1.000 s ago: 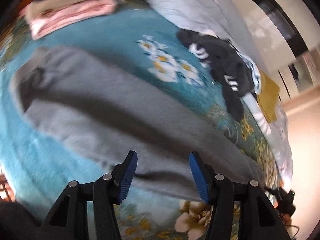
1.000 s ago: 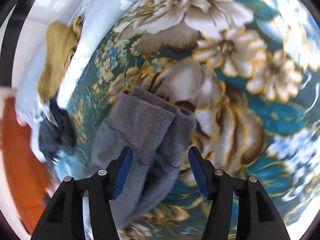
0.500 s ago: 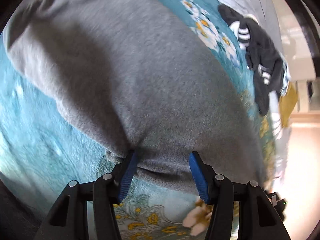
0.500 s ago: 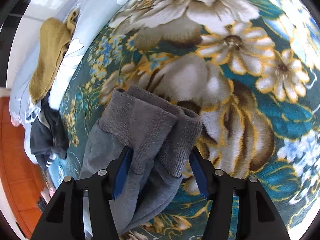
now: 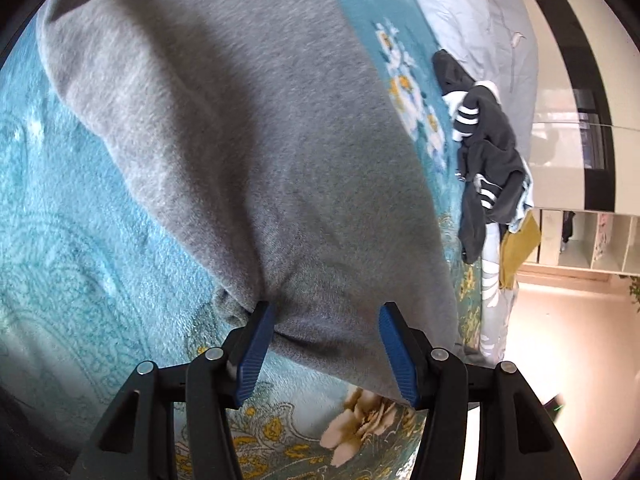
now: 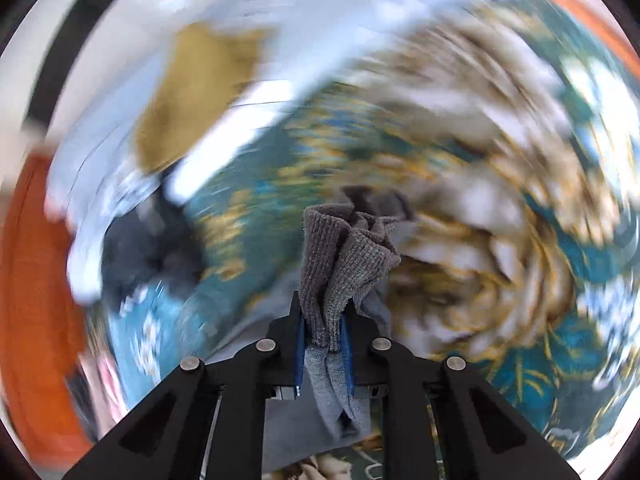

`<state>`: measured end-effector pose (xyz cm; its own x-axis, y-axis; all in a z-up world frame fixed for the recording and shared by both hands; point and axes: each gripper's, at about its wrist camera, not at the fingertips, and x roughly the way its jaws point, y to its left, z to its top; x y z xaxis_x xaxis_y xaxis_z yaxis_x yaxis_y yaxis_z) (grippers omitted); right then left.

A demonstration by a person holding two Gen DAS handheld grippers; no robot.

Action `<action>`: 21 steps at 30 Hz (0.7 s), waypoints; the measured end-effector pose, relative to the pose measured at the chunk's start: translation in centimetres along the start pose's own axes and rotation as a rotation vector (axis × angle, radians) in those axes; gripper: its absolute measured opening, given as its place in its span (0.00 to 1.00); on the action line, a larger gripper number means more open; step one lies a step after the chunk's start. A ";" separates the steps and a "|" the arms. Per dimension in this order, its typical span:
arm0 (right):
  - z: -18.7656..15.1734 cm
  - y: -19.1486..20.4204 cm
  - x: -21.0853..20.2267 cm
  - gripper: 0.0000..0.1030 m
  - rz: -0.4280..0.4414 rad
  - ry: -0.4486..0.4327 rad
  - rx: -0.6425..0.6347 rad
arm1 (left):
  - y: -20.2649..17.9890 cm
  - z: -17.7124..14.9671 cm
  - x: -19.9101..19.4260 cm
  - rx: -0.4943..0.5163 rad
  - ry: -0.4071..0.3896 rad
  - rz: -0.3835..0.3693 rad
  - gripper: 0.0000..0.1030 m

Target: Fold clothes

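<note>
Closing right gripper pinching grey ribbed cuffs, left gripper wide astride grey garment

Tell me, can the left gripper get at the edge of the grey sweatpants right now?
Probably yes. The left gripper stands open with the edge of the grey sweatpants already lying between its blue pads, on the floral bedspread. Nothing lies over that edge.

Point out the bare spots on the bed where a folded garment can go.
Bare teal blanket lies left of the grey sweatpants. A narrower strip runs between them and the dark striped garment. That far edge is crowded: mustard cloth and pale quilt.
</note>
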<state>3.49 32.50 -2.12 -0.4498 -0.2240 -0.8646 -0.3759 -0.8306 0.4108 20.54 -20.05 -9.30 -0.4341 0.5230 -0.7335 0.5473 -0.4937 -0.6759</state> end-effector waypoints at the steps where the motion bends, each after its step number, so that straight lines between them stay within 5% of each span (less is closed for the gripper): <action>1: -0.7 2.8 -0.4 0.15 -0.005 -0.016 -0.110 | -0.1 0.1 -0.2 0.007 -0.009 -0.010 0.59; 5: -5.2 13.2 -1.3 0.15 0.037 -0.033 -0.490 | -0.3 0.3 -1.4 0.031 -0.052 -0.064 0.59; 9: -10.7 20.2 0.7 0.15 0.098 0.011 -0.712 | 0.2 0.3 -1.9 0.028 -0.087 -0.107 0.60; 15: -20.0 26.1 5.3 0.15 0.094 0.075 -0.985 | 1.6 0.7 -2.3 -0.026 -0.118 -0.130 0.60; 21: -25.6 27.3 9.7 0.19 0.051 0.195 -1.126 | 2.9 1.4 -2.1 -0.077 -0.119 -0.151 0.60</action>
<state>9.61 -5.42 -6.66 -0.2732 -0.2642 -0.9250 0.6230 -0.7812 0.0391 22.02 -23.57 -9.82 -0.5944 0.4985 -0.6310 0.5209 -0.3591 -0.7744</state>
